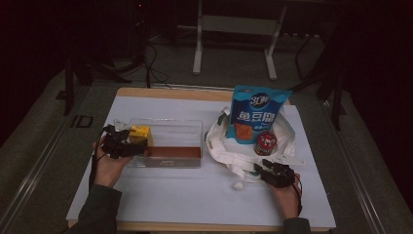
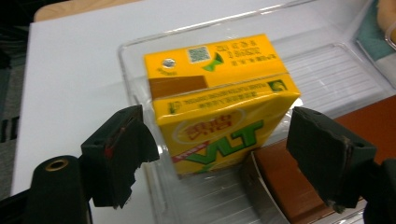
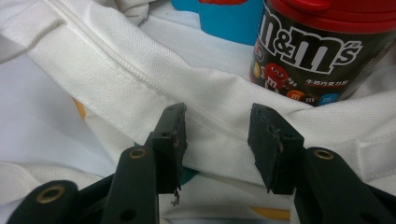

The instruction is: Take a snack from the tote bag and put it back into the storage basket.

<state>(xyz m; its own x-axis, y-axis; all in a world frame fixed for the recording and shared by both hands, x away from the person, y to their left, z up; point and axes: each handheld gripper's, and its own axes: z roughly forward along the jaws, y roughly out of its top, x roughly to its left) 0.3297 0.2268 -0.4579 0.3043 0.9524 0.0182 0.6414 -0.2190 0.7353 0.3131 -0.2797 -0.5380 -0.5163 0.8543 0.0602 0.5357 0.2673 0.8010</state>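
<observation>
The left gripper [image 2: 219,154], jaws wide, straddles the stiff, light yellow cardboard drink carton [image 2: 219,107]; the right gripper [image 3: 217,140], open, flanks the soft white fabric bag's hem [image 3: 140,88].

Left forearm in a dark sleeve, coming in from the bottom left of the high view, hand [image 1: 108,163] palm-up around the black two-jaw left gripper [image 1: 130,145], pointed toward the table's right. In the left gripper view, jaws spread wide, a clear gap on each side, nothing clamped. Right forearm entering from the bottom right, hand [image 1: 286,192] wrapped around the black two-jaw right gripper [image 1: 258,169], aimed up and to the left. In the right gripper view, jaws parted, pads [image 3: 172,140] facing each other with open space between.
</observation>
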